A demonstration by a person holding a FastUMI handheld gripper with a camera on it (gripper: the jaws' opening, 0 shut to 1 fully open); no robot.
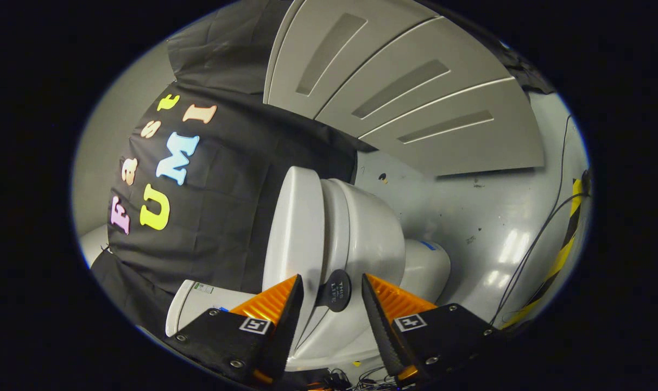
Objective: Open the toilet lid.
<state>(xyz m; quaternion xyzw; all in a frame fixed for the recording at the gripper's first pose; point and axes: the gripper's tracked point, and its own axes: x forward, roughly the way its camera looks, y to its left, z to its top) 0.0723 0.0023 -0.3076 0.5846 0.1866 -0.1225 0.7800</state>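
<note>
Two fingers of the gripper [332, 304] are spread apart, gripping nothing; a round black tab [334, 290] on the toilet lid [296, 228] sits between them. The lid appears shut against the seat [337, 217]. The tab should be pinched squarely before lifting.

Toilet [361, 233] base behind jaws

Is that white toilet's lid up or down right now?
Down, apparently: the white plastic lid lies against the toilet's bowl. The open claw straddles the lid's round black lift tab.
</note>
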